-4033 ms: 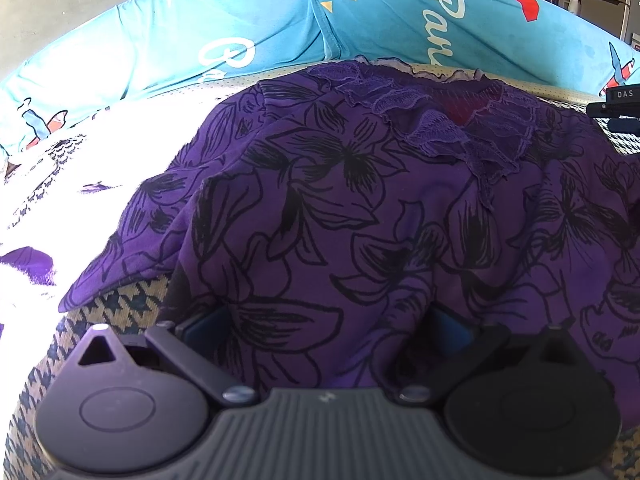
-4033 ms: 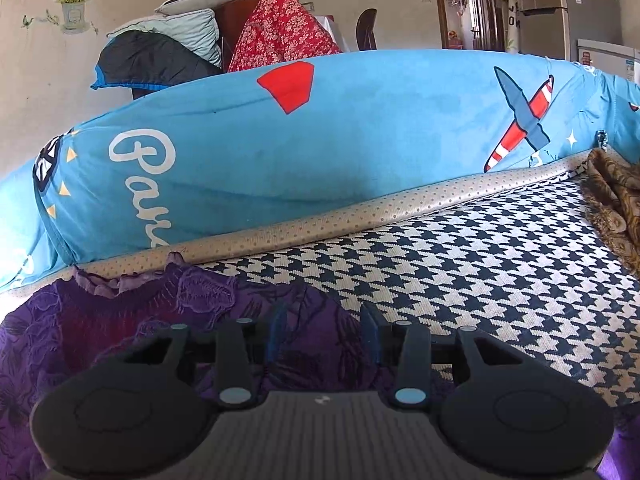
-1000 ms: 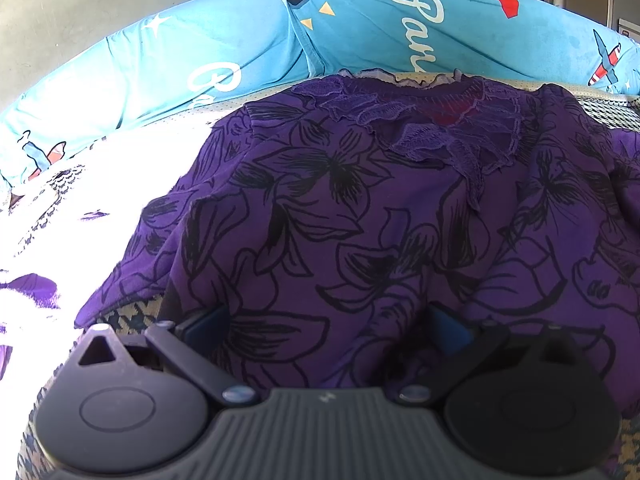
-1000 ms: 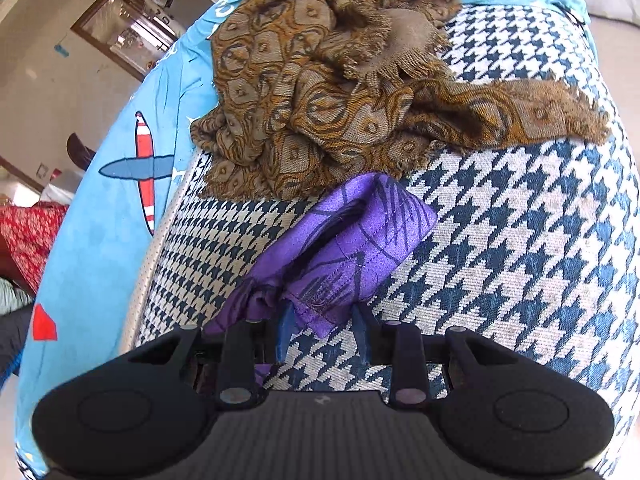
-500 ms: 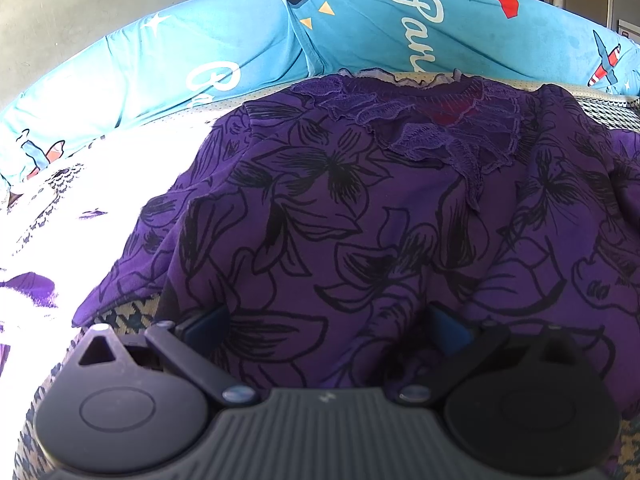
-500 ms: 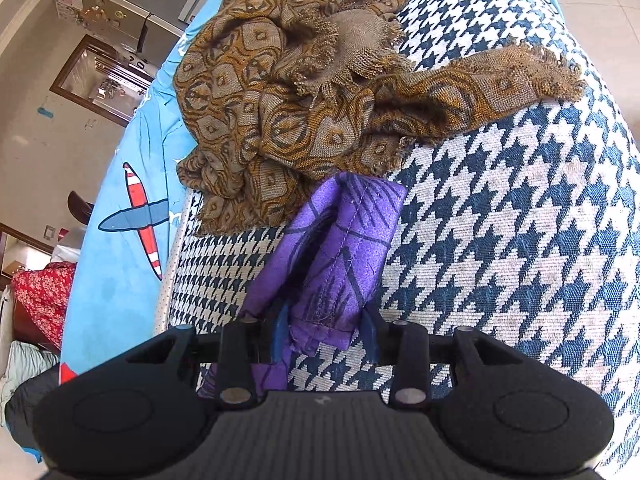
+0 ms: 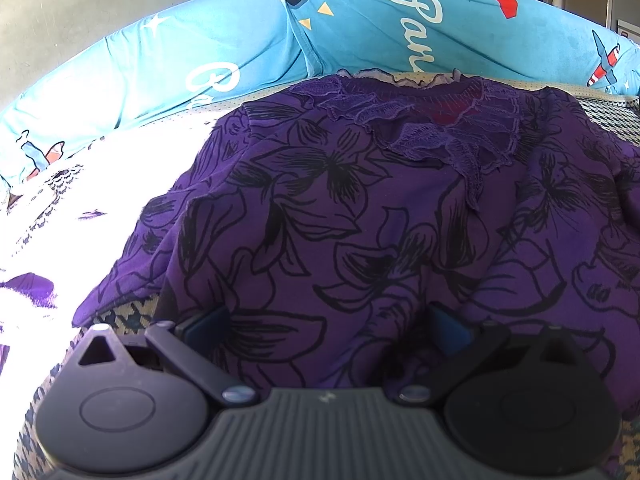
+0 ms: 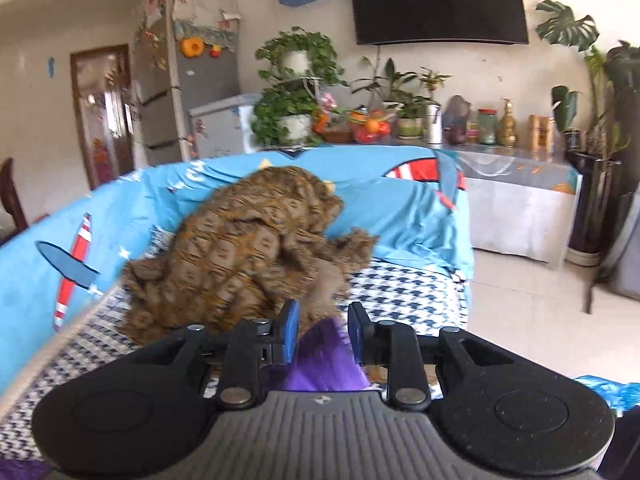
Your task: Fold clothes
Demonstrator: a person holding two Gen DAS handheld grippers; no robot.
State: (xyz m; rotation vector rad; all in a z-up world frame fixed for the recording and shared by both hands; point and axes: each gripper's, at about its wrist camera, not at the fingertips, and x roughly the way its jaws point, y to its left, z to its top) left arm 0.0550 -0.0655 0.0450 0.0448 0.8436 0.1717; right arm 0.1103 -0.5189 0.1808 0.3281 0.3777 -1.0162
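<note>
A purple blouse (image 7: pixel 360 200) with black flower outlines lies spread on the houndstooth sofa seat (image 7: pixel 128 312), its lace collar (image 7: pixel 432 128) at the far side. My left gripper (image 7: pixel 328 326) sits at the near hem, open wide, with the cloth bunched over and between its blue pads (image 7: pixel 208 324). In the right wrist view, my right gripper (image 8: pixel 323 334) is shut on a purple sleeve (image 8: pixel 324 364), lifted off the seat (image 8: pixel 400 292). The rest of the sleeve is hidden under the gripper body.
A crumpled brown patterned scarf (image 8: pixel 240 256) lies on the seat just beyond the right gripper. Blue printed cushions (image 7: pixel 200 52) line the sofa's back and end. Past the sofa are tiled floor (image 8: pixel 520 292), a cabinet with plants (image 8: pixel 296 92) and a wall television (image 8: pixel 436 0).
The right gripper has risen and tipped up with the sleeve; its view went from looking down at the seat to looking across the room. The left gripper and blouse stayed put.
</note>
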